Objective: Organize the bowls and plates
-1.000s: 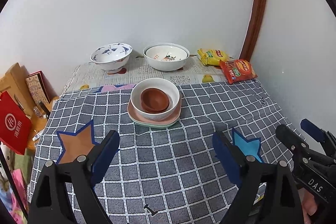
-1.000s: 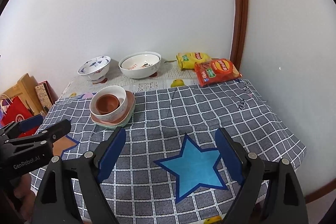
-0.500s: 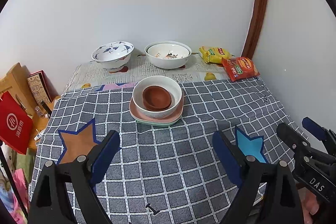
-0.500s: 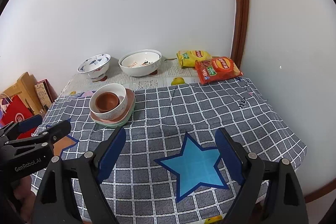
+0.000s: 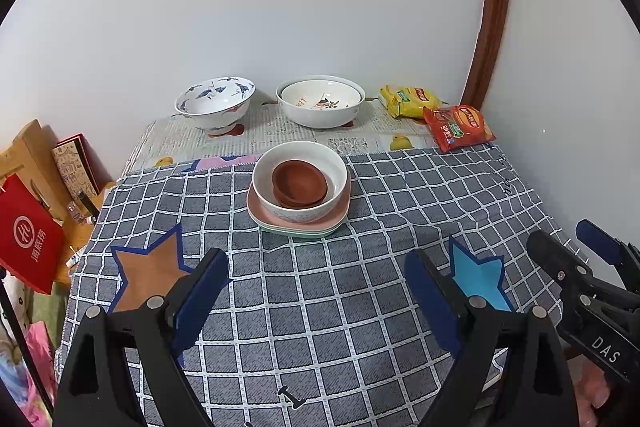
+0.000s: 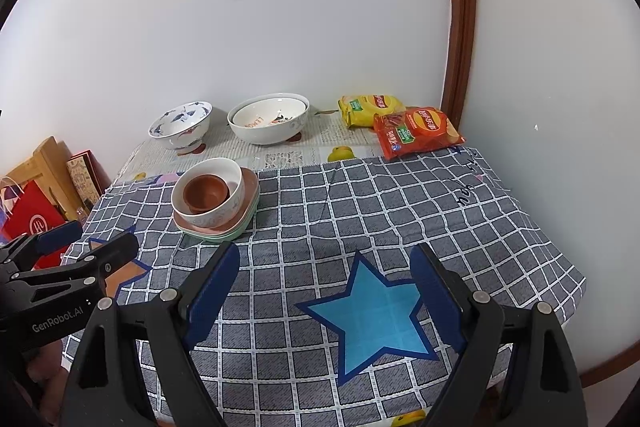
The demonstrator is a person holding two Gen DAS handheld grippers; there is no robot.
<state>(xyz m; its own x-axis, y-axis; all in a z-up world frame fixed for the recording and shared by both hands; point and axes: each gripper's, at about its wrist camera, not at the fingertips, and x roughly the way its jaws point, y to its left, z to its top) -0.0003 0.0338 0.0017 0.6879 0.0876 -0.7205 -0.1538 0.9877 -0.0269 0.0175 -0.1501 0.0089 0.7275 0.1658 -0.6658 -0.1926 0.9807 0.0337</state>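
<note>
Both grippers hung empty over the checked cloth (image 5: 320,307), my left gripper (image 5: 316,291) and right gripper (image 6: 324,287) each with jaws spread wide. The stack (image 5: 299,195) sat mid-table: a brown bowl (image 5: 298,183) nested in a white bowl (image 5: 264,183) on 2 plates (image 5: 320,229). It lay straight ahead of the left jaws, but ahead and well to the left of the right ones, so I judged the left arm better placed. 2 larger bowls, a blue-patterned bowl (image 5: 214,103) and a cream bowl (image 5: 320,103), stood beyond by the wall.
</note>
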